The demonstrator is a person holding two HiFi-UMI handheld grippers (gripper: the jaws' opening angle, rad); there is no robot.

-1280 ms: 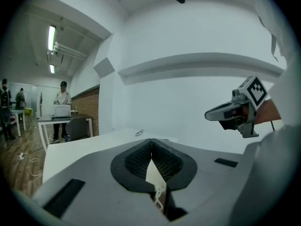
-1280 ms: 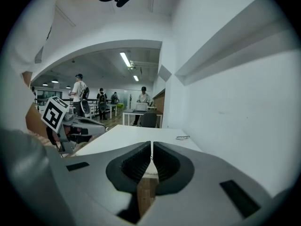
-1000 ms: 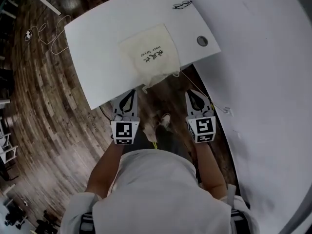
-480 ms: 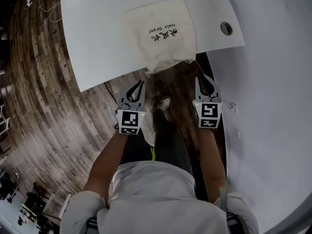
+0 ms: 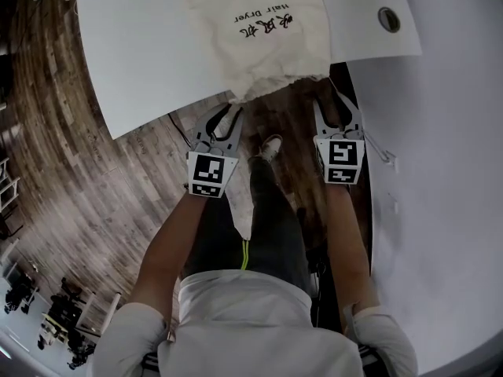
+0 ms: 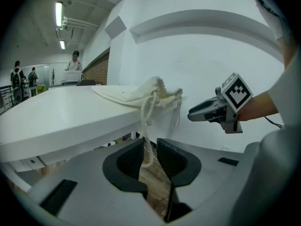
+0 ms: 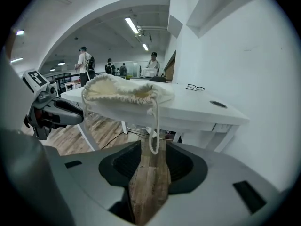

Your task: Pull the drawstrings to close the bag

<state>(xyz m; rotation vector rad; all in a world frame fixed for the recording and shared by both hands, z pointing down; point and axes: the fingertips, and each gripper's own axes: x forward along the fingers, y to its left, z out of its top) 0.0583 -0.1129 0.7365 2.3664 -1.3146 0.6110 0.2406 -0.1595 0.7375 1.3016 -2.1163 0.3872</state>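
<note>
A cream drawstring bag lies on the white table, its gathered mouth overhanging the near edge. Just below that edge my left gripper stands open. One drawstring hangs from the bag down between its pads, with a gap showing. My right gripper is under the mouth's right corner and its jaws are opening. The other drawstring loop dangles from the bag between them, and the pads are not pressing on it. Each gripper shows in the other's view: right gripper, left gripper.
A curved white wall runs close along the right. The table has a round cable hole and a pair of glasses farther back. Wooden floor and the person's shoe lie below. People stand far off.
Both grippers have moved forward to the table's near edge, up to the bag's gathered mouth. The right jaws look wider apart than before.
</note>
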